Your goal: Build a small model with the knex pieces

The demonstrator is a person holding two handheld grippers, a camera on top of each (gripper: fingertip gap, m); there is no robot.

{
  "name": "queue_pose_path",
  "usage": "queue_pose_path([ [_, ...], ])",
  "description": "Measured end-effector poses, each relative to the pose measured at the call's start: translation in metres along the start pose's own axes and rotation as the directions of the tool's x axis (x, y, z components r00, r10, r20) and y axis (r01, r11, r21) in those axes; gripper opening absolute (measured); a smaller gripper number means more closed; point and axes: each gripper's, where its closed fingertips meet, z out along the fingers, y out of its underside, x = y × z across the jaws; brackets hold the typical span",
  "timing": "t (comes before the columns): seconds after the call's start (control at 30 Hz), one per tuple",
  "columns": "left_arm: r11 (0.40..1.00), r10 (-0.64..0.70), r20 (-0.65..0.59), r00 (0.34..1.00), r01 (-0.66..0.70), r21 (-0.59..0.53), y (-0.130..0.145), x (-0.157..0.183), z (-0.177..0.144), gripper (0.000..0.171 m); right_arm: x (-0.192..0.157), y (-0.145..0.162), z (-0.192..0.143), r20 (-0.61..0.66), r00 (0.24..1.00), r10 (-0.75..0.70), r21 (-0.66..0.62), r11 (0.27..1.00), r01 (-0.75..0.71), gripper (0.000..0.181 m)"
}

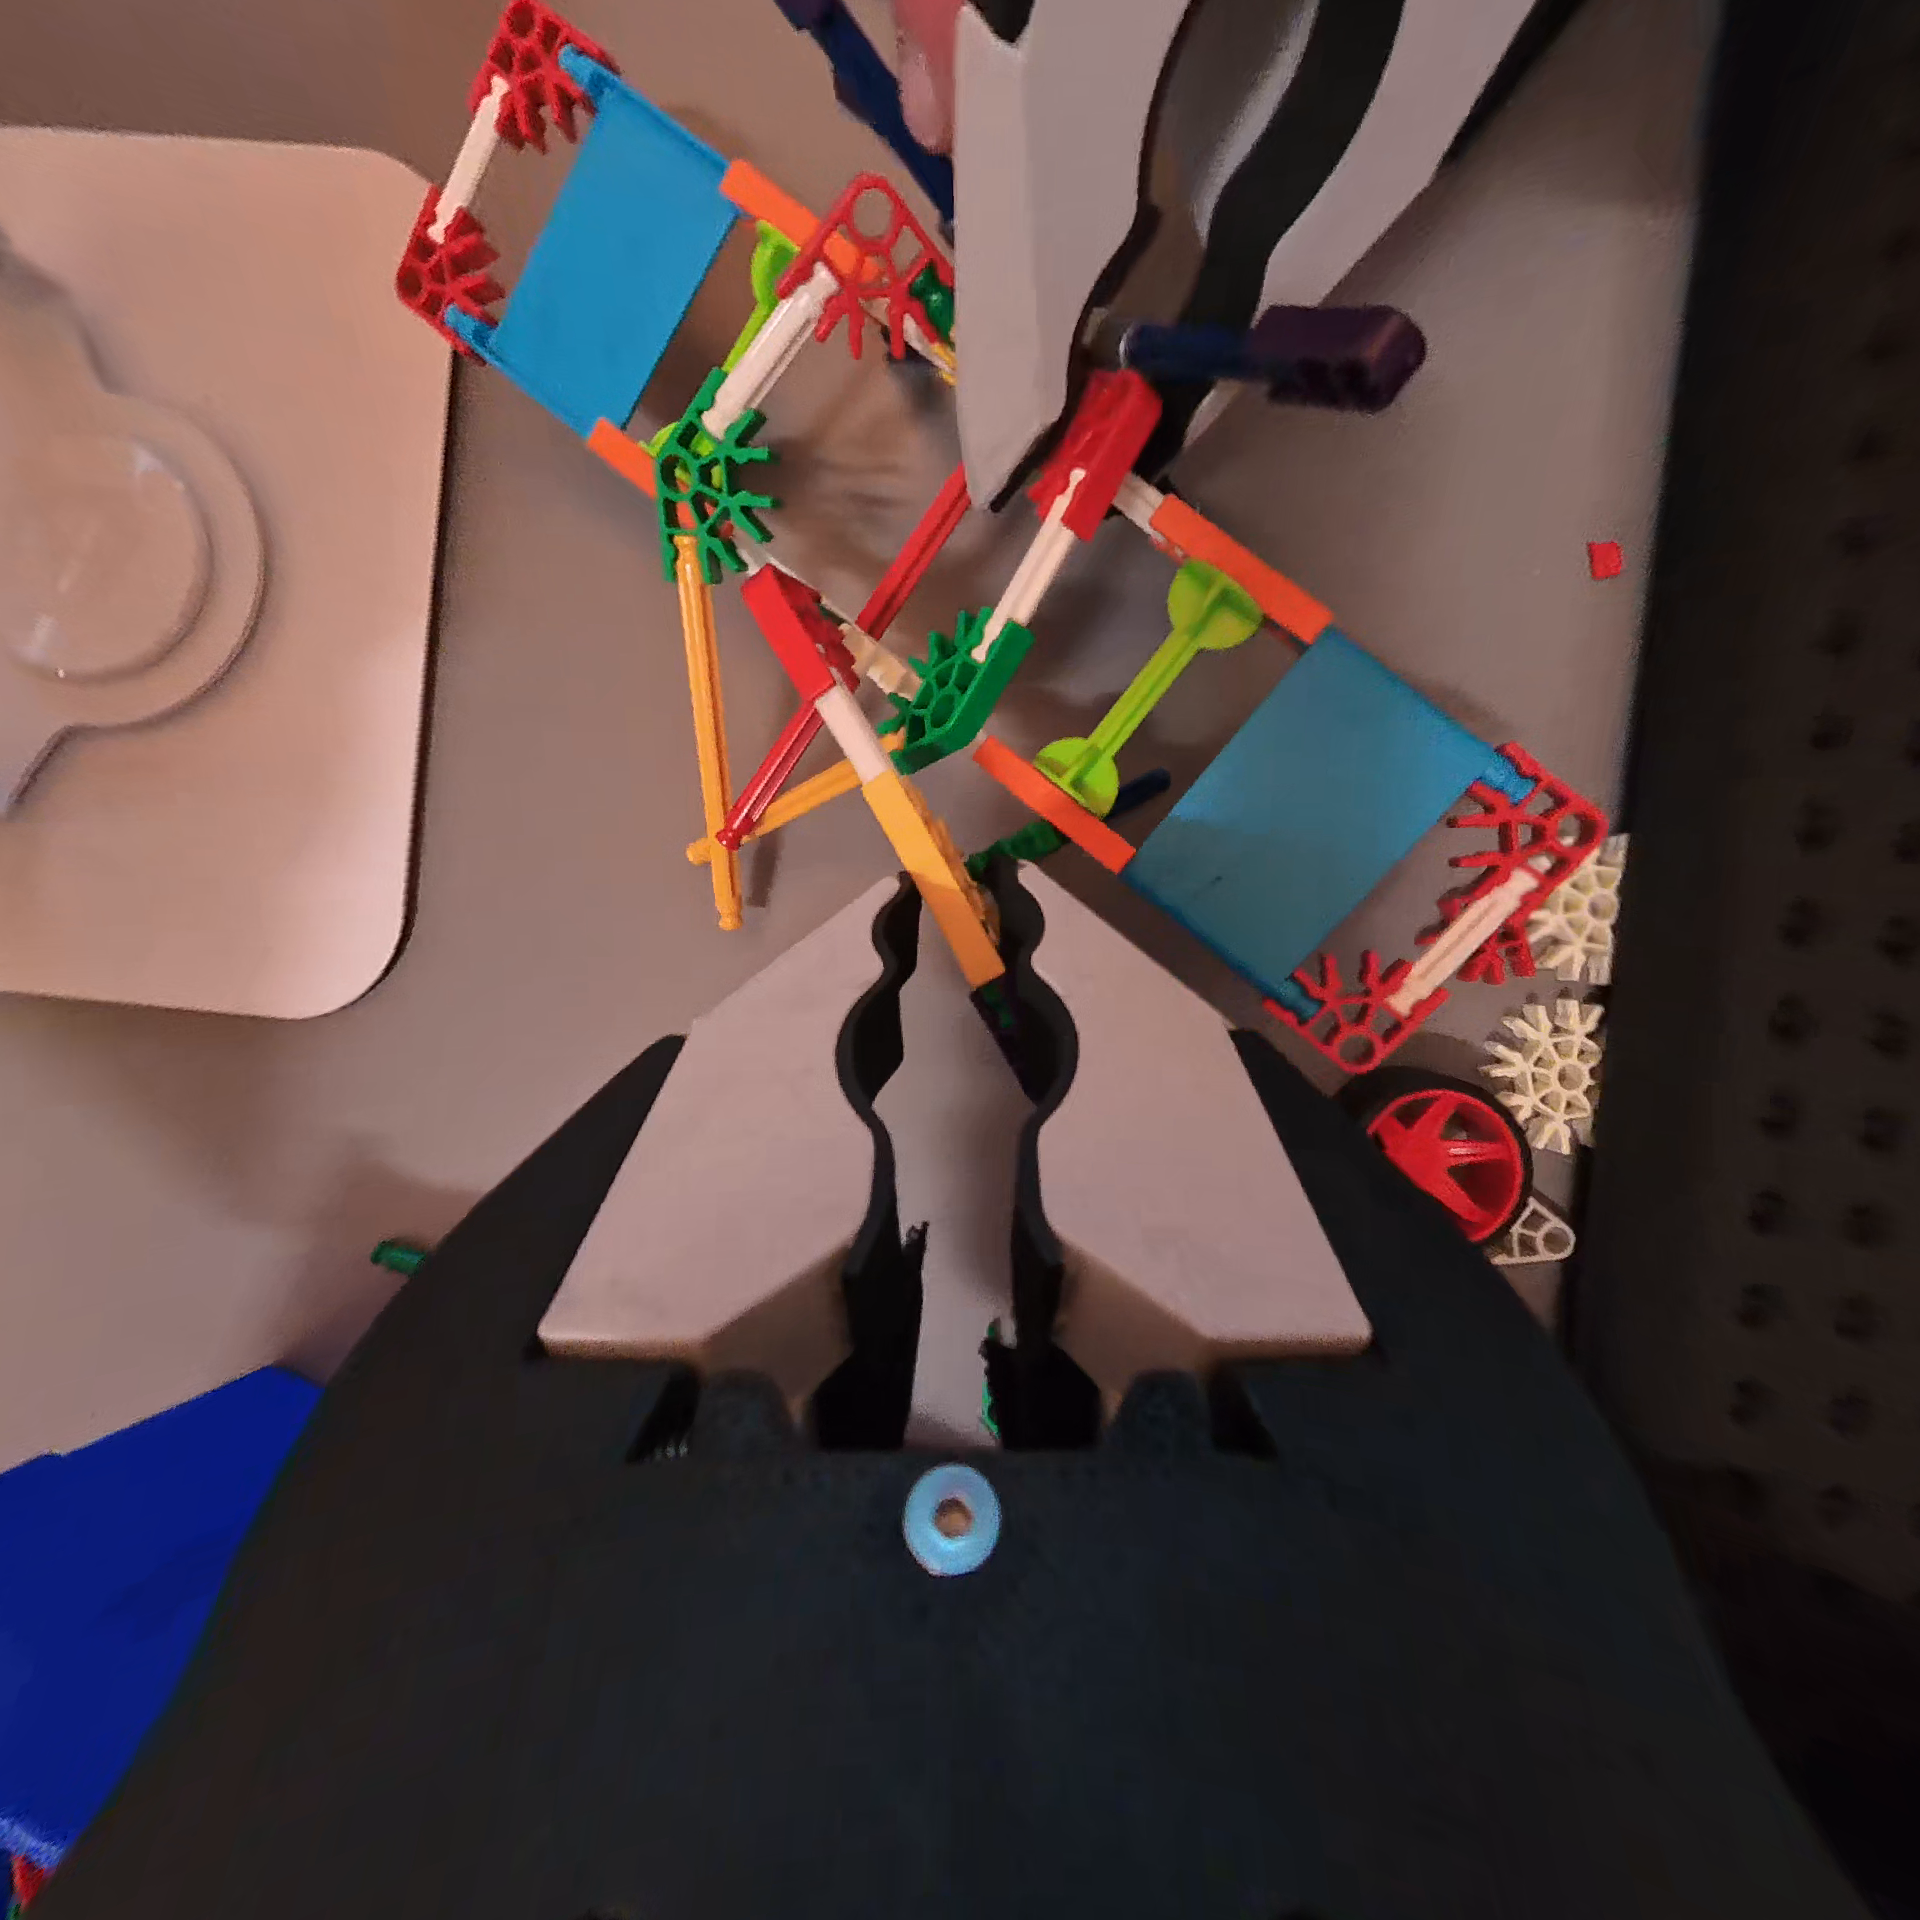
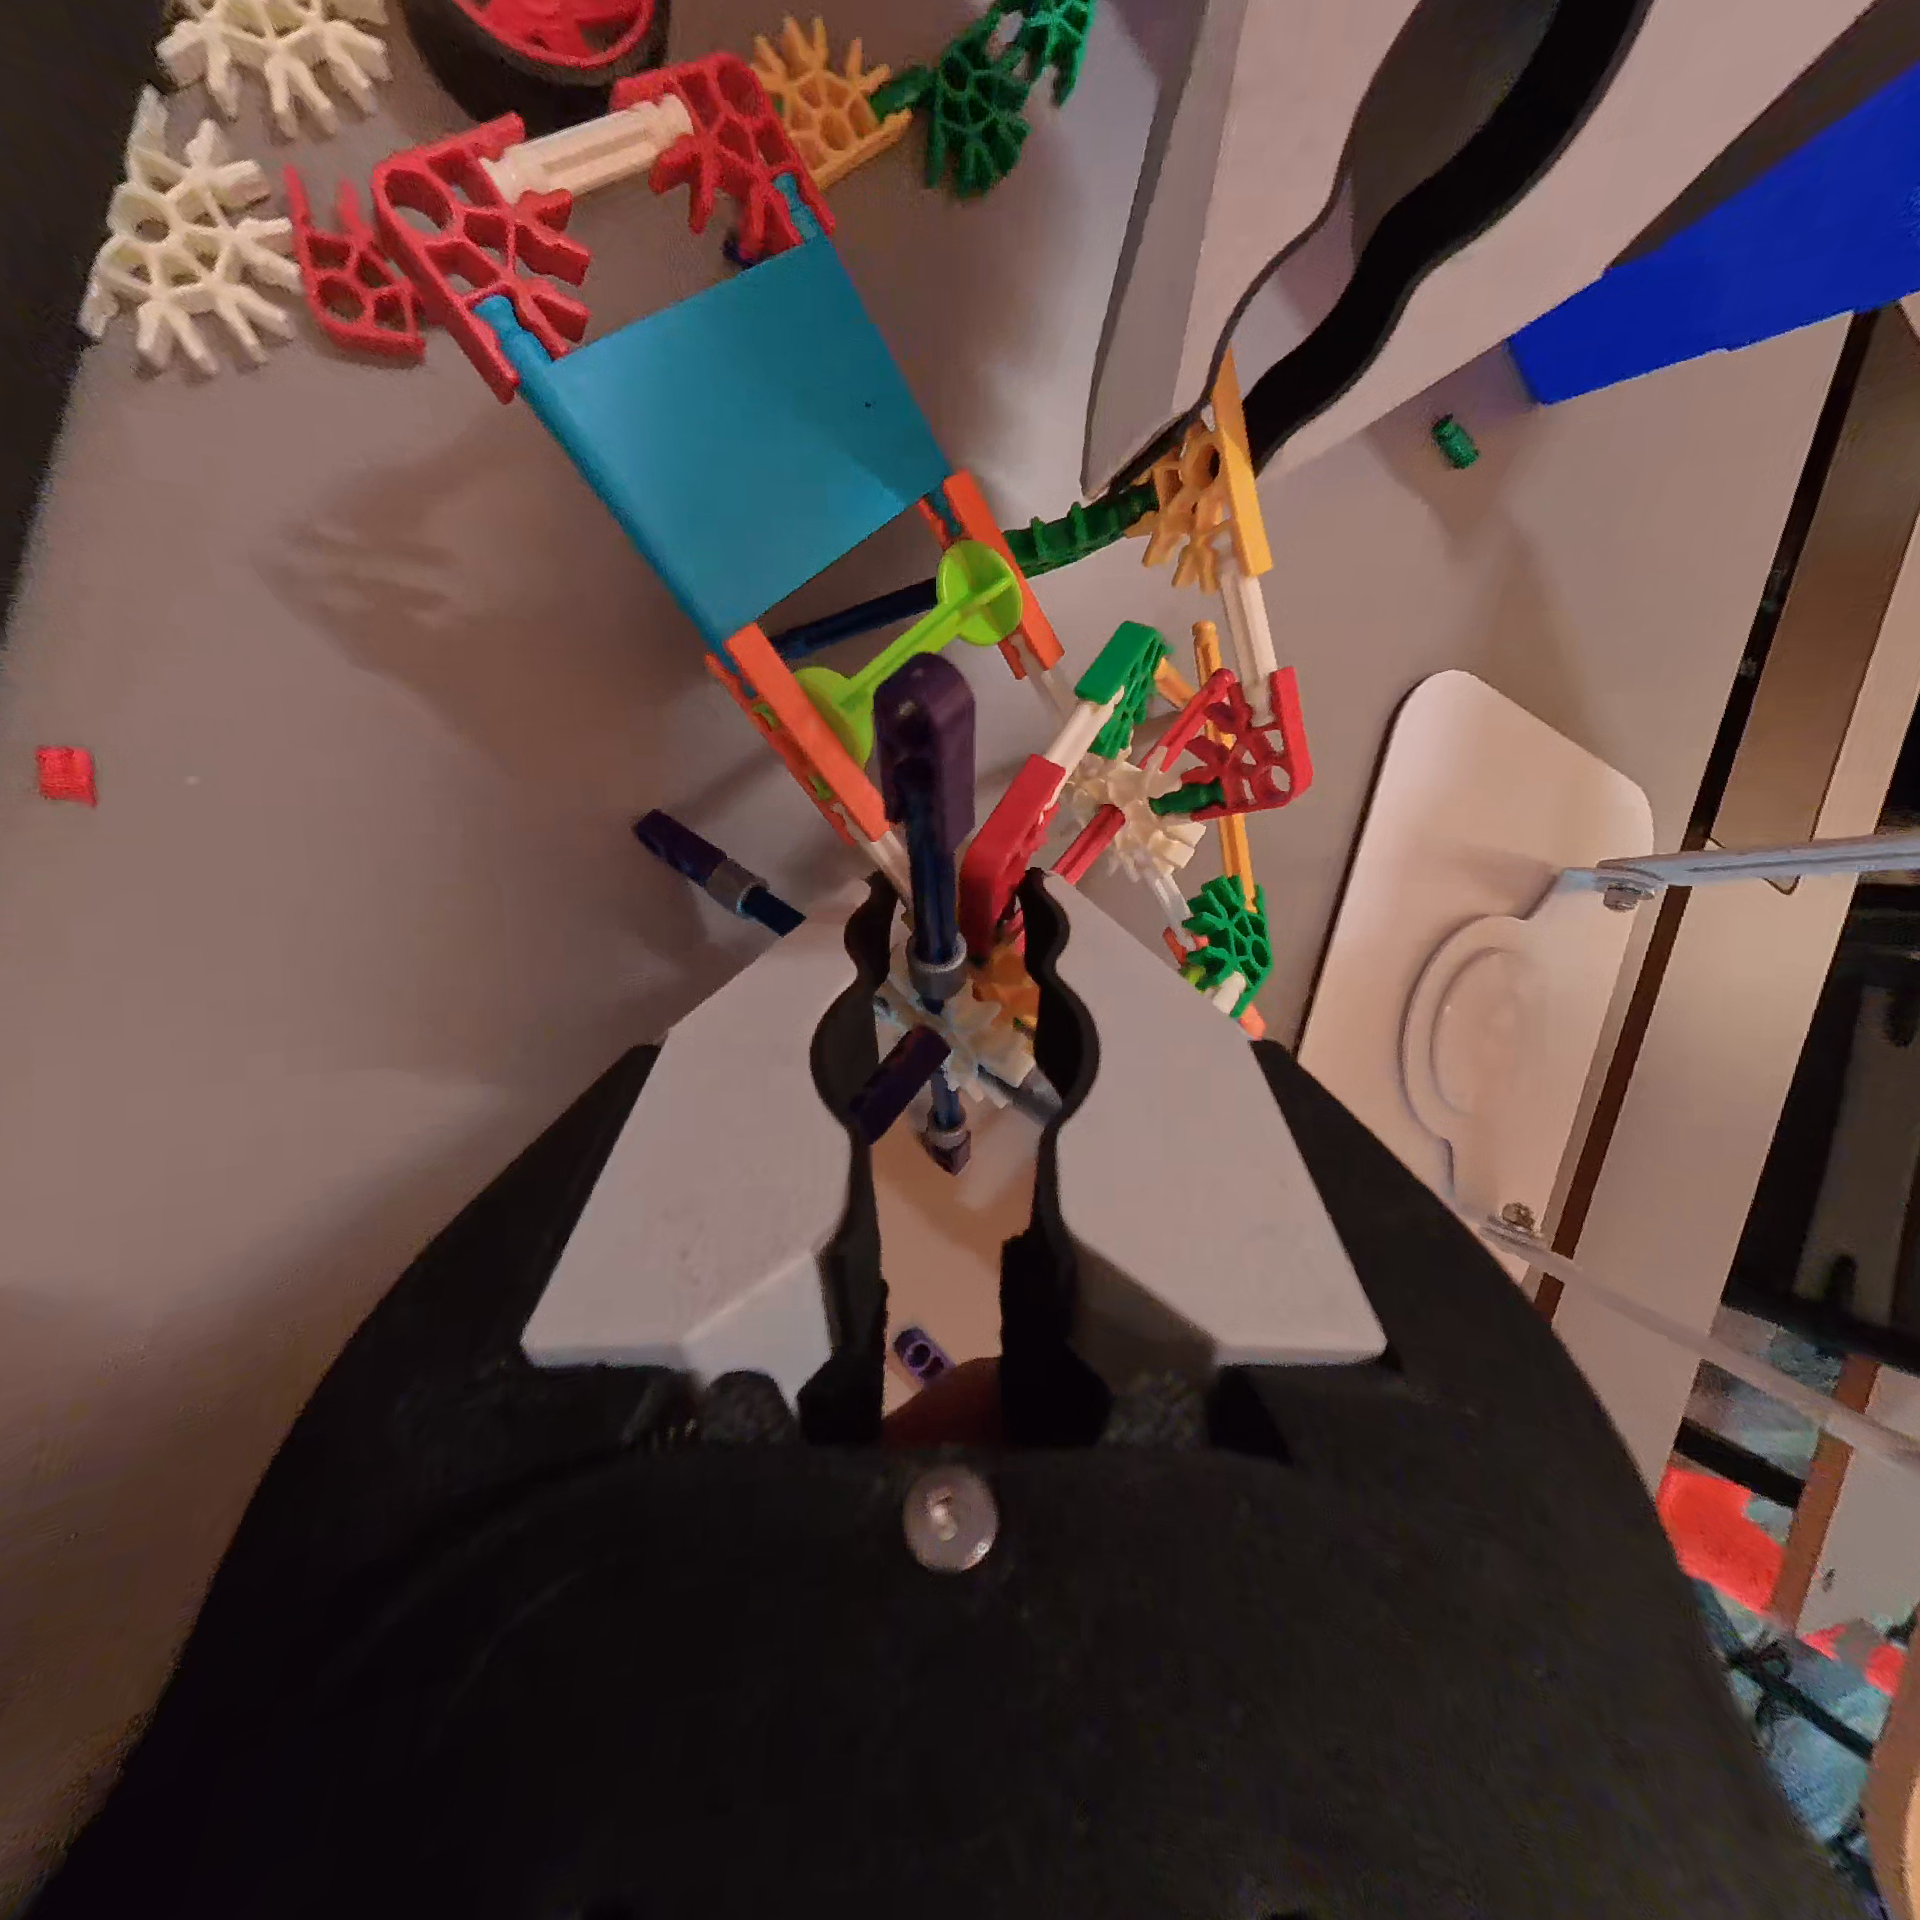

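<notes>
At the far left of my left wrist view a beige tray with a moulded round recess lies flat on the grey worktop, and a blue object sits at the lower left corner. Moving right, the rod-and-connector model sprawls across the middle of the worktop, with 2 blue panels, one at upper left and one at lower right. My left claw is clenched on the model's yellow connector at its near end. Above it, my right claw comes in from the top, and in the right wrist view it is clamped on the model's red connector, with a dark blue rod bearing a purple end piece between its fingers. To the right, loose on the worktop, lie a red wheel and 2 white snowflake connectors beside the lower panel, and a small red piece lies apart from them.
</notes>
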Motion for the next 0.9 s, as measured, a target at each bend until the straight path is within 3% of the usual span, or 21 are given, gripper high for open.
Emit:
queue_pose_path([
  [0.3, 0.991, 0.13, 0.094, 0.987, -0.126, -0.046, 0.0, -0.003, -0.002, 0.012, -0.004, 0.0, -0.001, 0.007, 0.999, -0.042, 0.004, 0.999, 0.042, 0.022],
  [0.67, 0.992, 0.124, 0.092, 0.988, -0.12, -0.048, 0.003, -0.004, -0.005, 0.011, -0.006, -0.002, -0.002, 0.023, 0.999, -0.033, 0.022, 0.999, 0.032, 0.021],
  [0.9, 0.984, 0.17, 0.166, 0.971, -0.158, -0.08, 0.002, -0.013, -0.008, 0.01, -0.006, -0.001, -0.003, 0.024, 0.999, -0.032, 0.025, 0.999, 0.031, 0.02],
])
